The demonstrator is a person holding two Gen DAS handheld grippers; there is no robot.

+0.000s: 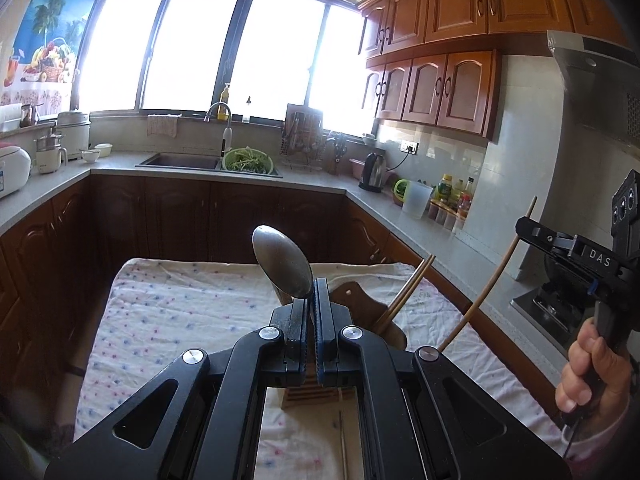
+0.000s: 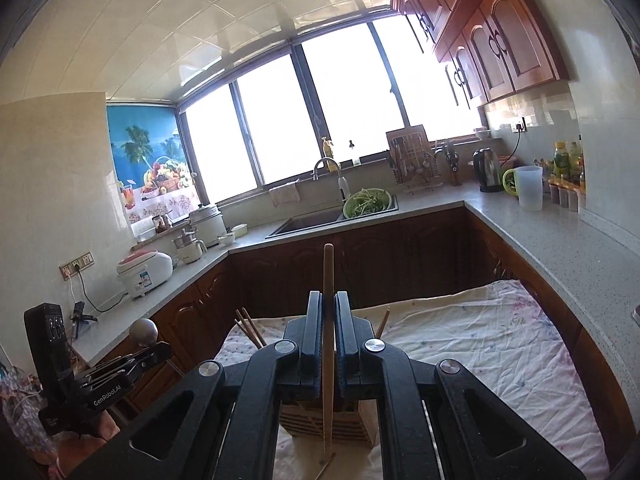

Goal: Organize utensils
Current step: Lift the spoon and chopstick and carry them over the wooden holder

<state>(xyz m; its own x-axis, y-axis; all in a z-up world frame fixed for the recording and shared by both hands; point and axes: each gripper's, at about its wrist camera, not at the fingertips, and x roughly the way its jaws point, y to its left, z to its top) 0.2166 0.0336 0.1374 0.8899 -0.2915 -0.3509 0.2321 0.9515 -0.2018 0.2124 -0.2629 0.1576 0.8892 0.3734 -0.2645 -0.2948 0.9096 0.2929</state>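
left gripper (image 1: 310, 292) is clamped on a metal spoon (image 1: 283, 262), bowl end up, held above the cloth-covered table (image 1: 180, 312). right gripper (image 2: 329, 304) is pinched on a wooden chopstick (image 2: 328, 344), near upright, w/ its lower end hanging past a slatted wooden utensil holder (image 2: 304, 424) on the table. more chopsticks (image 1: 404, 300) are stood in the holder, just behind the spoon in left view. a loose metal stick (image 1: 342, 440) on the cloth is shown only in left view; a loose chopstick (image 2: 325, 465) by the holder's base only in right view. a hand (image 1: 592, 372) on the right grip is seen in left view. sink (image 1: 180, 160), green colander (image 1: 248, 162) & kettle (image 1: 374, 172) are well apart, on the counter beyond.
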